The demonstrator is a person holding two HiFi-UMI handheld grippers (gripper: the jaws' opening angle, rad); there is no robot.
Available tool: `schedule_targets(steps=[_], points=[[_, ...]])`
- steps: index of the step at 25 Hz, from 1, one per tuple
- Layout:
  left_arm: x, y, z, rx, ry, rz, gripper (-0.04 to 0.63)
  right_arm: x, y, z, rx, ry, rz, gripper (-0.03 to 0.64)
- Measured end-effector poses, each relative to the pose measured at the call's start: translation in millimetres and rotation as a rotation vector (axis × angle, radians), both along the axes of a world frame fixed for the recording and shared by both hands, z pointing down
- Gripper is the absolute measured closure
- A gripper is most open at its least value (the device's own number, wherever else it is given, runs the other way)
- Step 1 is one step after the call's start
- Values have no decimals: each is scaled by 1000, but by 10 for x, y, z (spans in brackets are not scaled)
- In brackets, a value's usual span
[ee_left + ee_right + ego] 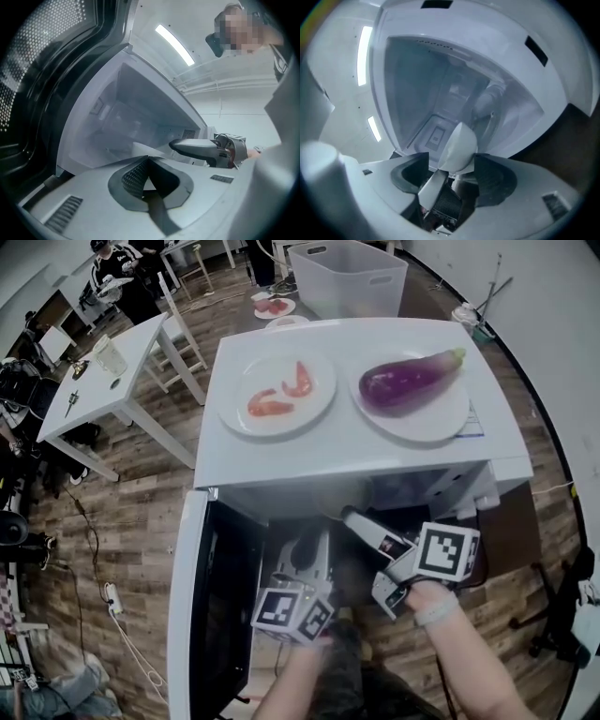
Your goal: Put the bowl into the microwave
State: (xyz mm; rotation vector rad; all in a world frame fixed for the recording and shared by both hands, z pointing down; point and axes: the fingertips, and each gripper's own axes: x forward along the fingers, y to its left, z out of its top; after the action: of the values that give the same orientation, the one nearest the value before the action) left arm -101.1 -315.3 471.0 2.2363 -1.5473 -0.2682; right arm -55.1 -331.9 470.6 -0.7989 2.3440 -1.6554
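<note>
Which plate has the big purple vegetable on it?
The right-hand plate in the head view: an eggplant lies on it. The left plate holds only small red pieces.

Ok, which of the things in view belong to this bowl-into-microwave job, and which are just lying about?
Job: bowl; microwave; its open door.

Lying about: eggplant on its plate; plate of red food pieces; white bin; side table.

Eggplant [408, 381] on plate [437, 420] atop open microwave [356, 454].
</note>
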Motion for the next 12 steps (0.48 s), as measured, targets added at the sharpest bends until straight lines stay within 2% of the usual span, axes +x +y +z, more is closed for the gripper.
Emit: schedule_targets(steps=[3, 8, 12], points=[[-6, -8, 1, -2, 5, -3, 595, 46, 54, 85, 61, 120, -41, 313], [-25, -36, 4, -4, 19, -11, 595, 21, 89, 130, 216, 278, -125, 314], [-31, -49, 12, -6, 23, -12, 595, 27, 96, 176, 278, 381, -155, 340]])
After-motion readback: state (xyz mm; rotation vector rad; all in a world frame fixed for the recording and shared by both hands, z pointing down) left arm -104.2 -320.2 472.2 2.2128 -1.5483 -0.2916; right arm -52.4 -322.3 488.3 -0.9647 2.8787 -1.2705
